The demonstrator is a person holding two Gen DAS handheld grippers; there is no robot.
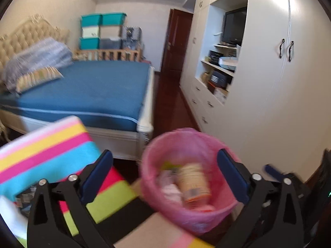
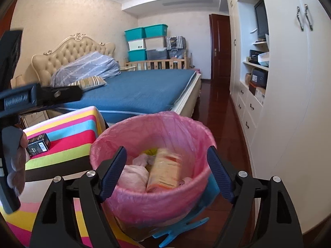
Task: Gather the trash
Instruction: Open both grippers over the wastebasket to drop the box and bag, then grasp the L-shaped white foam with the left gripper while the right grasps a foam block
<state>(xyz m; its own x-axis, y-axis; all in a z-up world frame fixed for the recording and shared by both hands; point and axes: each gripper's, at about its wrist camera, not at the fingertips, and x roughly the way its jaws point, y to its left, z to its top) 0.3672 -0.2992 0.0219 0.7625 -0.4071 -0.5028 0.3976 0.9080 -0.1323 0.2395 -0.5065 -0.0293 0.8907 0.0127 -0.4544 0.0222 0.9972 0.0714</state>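
Right gripper [image 2: 166,174], jaws apart and empty, hovers above the pink-lined bin [image 2: 144,202].

Packet [image 2: 163,171] in bin [image 2: 132,204], seemingly.

Bin liner [image 2: 165,128]: translucent pink. 
Packet [image 2: 163,170] inside: tan with orange band. 
Cloth [image 2: 68,136]: stripes of pink, yellow, magenta, cyan, red, lime, dark brown. 
Box [image 2: 38,144]: black, white barcode. 
Bedsheet [image 2: 140,91]: deep blue. 
Pillow [image 2: 89,82]: striped beige and dark. 
Headboard [image 2: 72,51]: cream, tufted. 
Crates [image 2: 144,32]: teal. 
Wardrobe [image 2: 289,82]: white. 
Floor [image 2: 219,111]: reddish brown. 
Fingers [image 2: 220,174]: navy pads.
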